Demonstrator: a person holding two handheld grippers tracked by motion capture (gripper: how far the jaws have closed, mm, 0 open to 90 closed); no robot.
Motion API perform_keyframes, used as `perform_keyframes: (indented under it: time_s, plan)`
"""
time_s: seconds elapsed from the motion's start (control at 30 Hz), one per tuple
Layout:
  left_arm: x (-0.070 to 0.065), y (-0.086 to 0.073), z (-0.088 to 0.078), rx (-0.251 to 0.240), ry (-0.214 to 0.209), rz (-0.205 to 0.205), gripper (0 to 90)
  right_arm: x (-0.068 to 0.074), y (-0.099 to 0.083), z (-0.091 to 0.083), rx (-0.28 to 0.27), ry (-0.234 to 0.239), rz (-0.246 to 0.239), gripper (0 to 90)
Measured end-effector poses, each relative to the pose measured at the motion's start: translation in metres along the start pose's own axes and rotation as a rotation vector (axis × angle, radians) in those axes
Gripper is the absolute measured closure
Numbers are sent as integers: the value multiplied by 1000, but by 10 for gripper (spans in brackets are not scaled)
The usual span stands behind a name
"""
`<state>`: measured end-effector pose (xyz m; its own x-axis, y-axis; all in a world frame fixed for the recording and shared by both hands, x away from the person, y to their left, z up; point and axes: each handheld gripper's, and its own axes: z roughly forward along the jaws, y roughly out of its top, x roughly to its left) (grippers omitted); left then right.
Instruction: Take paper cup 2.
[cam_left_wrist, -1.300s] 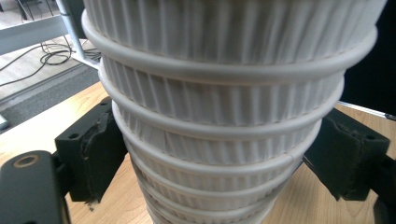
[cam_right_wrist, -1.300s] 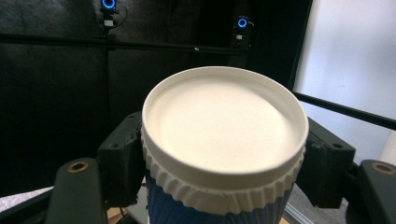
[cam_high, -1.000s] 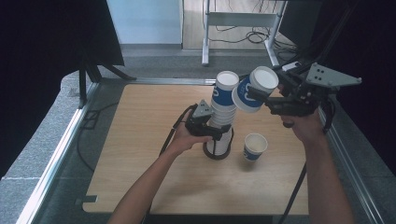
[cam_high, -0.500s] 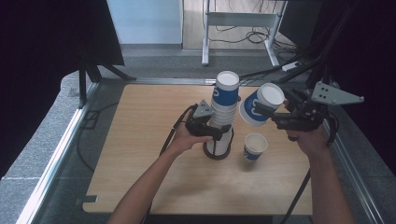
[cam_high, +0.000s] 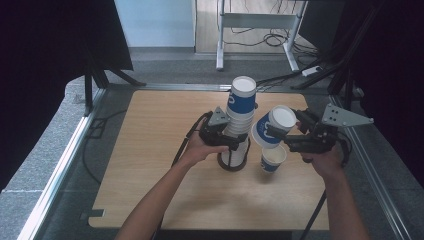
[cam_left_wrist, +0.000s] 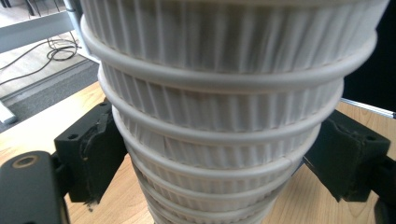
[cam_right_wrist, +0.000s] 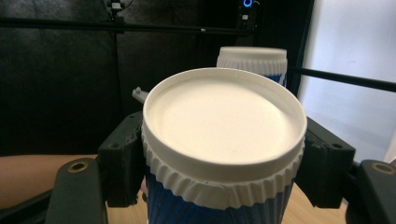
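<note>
From the high view, a tall stack of ribbed white-and-blue paper cups (cam_high: 239, 120), nested upside down, is standing near the middle of the pale wooden table (cam_high: 150, 150). The left gripper (cam_high: 225, 136) is clamping the stack low down, where the cups are white. Toward the right edge, the right gripper (cam_high: 292, 134) is holding a single blue-and-white ribbed paper cup (cam_high: 272, 126) tilted in the air, directly above a small upright cup (cam_high: 273, 159) on the table. Broad bare wood is lying open toward the left edge and the near edge.

In the left gripper view, the stack's rolled rims and fine vertical ribbing (cam_left_wrist: 224, 116) are sitting between both black jaws, pads pressing either side.

In the right gripper view, the held cup's flat, smooth white base (cam_right_wrist: 223, 122) is facing the camera, jaws clamping its crimped sides; the stack's top (cam_right_wrist: 252, 60) is rising behind.
</note>
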<state>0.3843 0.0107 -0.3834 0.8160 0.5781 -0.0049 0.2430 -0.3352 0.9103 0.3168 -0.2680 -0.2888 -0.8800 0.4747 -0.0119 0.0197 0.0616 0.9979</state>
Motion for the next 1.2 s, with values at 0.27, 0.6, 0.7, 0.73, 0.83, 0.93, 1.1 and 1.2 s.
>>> perform_keyframes:
  time_s: [0.27,0.6,0.7,0.73,0.83,0.93,1.1,1.2]
  plan:
    - [-1,3,-9,-33,5,-11,40,3,-15,2,18,3,13,278]
    - [-3,-12,-37,-69,5,-18,49,9,-30,3,36,10,21,278]
    - [-5,-24,-46,-74,5,-21,55,11,-36,5,43,15,28,277]
    - [-6,-27,-49,-79,7,-17,56,12,-39,6,45,17,30,277]
    - [-7,-37,-57,-74,12,-8,61,15,-46,9,58,17,33,277]
    - [-9,-47,-66,-74,10,-12,65,18,-54,12,78,16,28,277]
    - [-14,-62,-77,-73,7,-6,71,23,-68,17,90,24,43,276]
    - [-16,-72,-87,-93,1,-26,77,26,-78,20,96,26,60,276]
